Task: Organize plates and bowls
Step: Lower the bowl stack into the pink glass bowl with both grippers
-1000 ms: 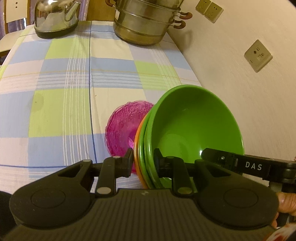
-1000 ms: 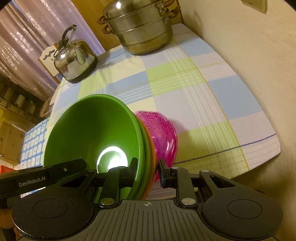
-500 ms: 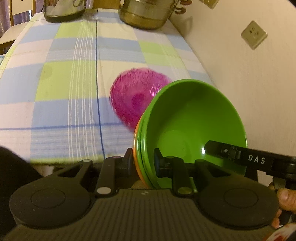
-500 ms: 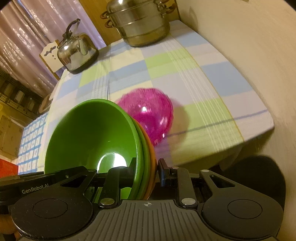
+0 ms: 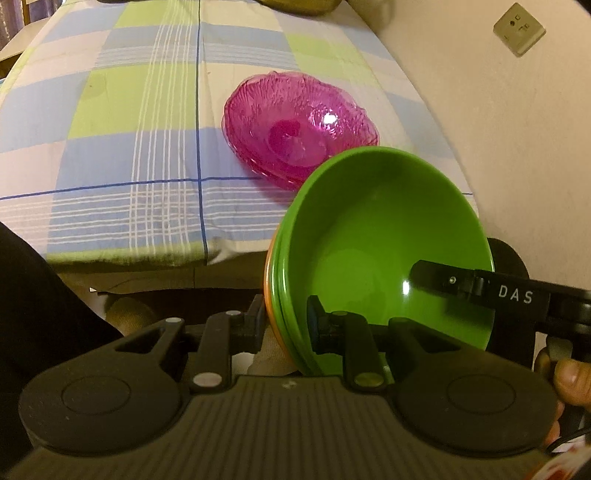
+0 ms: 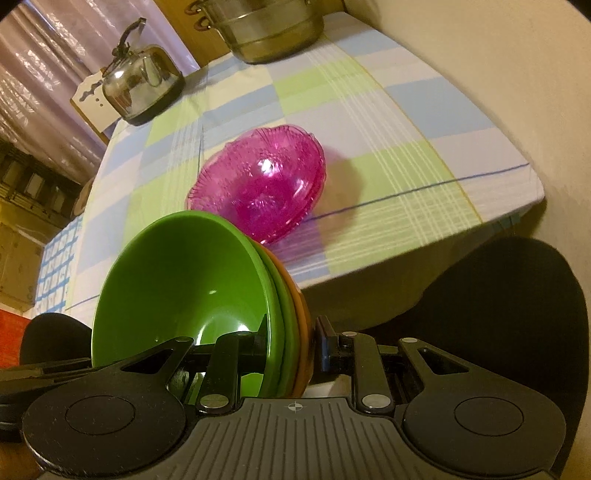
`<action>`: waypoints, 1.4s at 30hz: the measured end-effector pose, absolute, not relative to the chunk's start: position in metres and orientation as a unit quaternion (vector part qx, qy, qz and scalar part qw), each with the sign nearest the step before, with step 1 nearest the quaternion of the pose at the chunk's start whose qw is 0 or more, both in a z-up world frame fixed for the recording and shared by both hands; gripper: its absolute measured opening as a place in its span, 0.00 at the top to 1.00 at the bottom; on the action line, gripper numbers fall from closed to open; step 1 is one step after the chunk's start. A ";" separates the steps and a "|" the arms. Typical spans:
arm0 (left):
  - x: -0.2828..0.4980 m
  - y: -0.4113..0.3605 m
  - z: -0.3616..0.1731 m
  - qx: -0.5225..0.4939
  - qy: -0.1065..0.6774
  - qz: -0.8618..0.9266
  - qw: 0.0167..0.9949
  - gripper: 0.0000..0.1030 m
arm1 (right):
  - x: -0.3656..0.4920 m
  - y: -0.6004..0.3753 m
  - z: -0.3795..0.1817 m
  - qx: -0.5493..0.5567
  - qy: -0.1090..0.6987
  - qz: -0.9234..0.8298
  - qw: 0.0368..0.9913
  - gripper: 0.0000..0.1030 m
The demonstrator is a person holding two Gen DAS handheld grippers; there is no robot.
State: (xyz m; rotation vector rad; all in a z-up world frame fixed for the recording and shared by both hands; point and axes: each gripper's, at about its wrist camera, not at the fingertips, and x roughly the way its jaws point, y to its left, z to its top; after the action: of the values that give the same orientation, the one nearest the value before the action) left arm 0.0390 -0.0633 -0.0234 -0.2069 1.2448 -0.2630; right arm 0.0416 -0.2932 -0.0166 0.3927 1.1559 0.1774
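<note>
A nested stack of bowls (image 5: pixel 384 236), green inside and orange outermost, hangs tilted off the near edge of the table. My left gripper (image 5: pixel 286 323) is shut on its rim from one side. My right gripper (image 6: pixel 291 343) is shut on the opposite rim of the same stack of bowls (image 6: pixel 184 280). The right gripper's black finger shows across the green bowl's inside in the left wrist view. A pink glass bowl (image 5: pixel 299 123) sits on the checked tablecloth near the table's front edge, beyond the stack; it shows as the pink glass bowl (image 6: pixel 262 184) in the right wrist view.
The checked tablecloth (image 5: pixel 122 155) covers the table (image 6: pixel 406 122). A steel kettle (image 6: pixel 140 85) and a steel steamer pot (image 6: pixel 273 33) stand at the far end. A wall with a socket (image 5: pixel 519 27) runs along the right side. Dark clothing (image 6: pixel 498 295) lies below the table edge.
Both grippers have drawn back and sunk with the stack of bowls, from over the table to past its near edge. The pink bowl, partly hidden before, now shows whole on the cloth.
</note>
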 end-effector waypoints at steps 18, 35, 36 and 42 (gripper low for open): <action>0.066 -0.063 0.004 -0.104 0.557 -0.122 0.815 0.81 | 0.058 -0.293 0.008 0.176 0.523 0.083 0.830 0.78; 0.191 -0.060 -0.001 -0.103 0.543 -0.104 0.827 0.81 | 0.168 -0.292 -0.009 0.194 0.535 0.095 0.817 0.78; 0.197 -0.060 -0.005 -0.102 0.545 -0.103 0.825 0.81 | 0.176 -0.292 -0.013 0.194 0.539 0.095 0.814 0.78; 0.225 -0.064 -0.030 -0.098 0.565 -0.101 0.813 0.81 | 0.209 -0.295 -0.036 0.190 0.559 0.092 0.802 0.78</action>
State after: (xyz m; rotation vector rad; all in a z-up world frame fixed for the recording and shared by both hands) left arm 0.2249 -0.0636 -0.0304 -0.2099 1.2066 -0.2158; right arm 0.2088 -0.2945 -0.0356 0.4076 1.1976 0.1969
